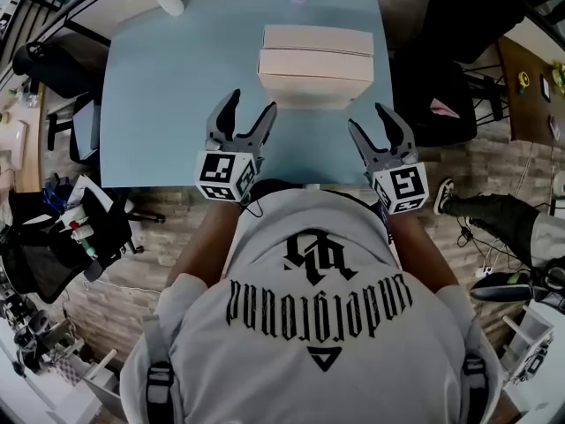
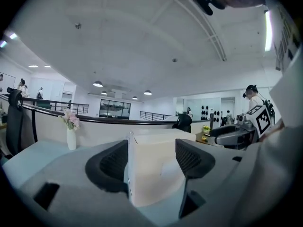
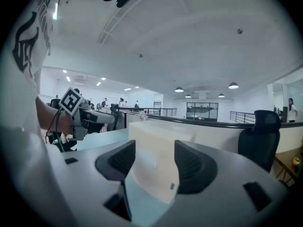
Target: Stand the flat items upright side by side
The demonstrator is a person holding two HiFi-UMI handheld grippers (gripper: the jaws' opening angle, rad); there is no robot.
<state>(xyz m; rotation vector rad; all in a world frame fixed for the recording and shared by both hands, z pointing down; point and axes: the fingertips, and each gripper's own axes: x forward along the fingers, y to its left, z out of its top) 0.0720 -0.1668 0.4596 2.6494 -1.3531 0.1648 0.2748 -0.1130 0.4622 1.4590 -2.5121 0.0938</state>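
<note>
Two cream flat boxes on blue counter (image 1: pixel 159 104), at its far middle. Near box (image 1: pixel 315 76) and far box (image 1: pixel 318 39) both stand on edge, broad faces together, side by side; can't tell whether they touch.

Left claw (image 1: pixel 251 102) wide, nothing gripped, above counter's near edge. Right claw (image 1: pixel 367 117) also wide and empty, above same edge. Both well short of boxes; boxes only seen beyond jaws in gripper views.

Flower vase (image 1: pixel 168 3) at counter's far left corner, untouched.

Judgement: standing-up looks complete; no flat item left lying on counter. Likely only withdrawal remains.
</note>
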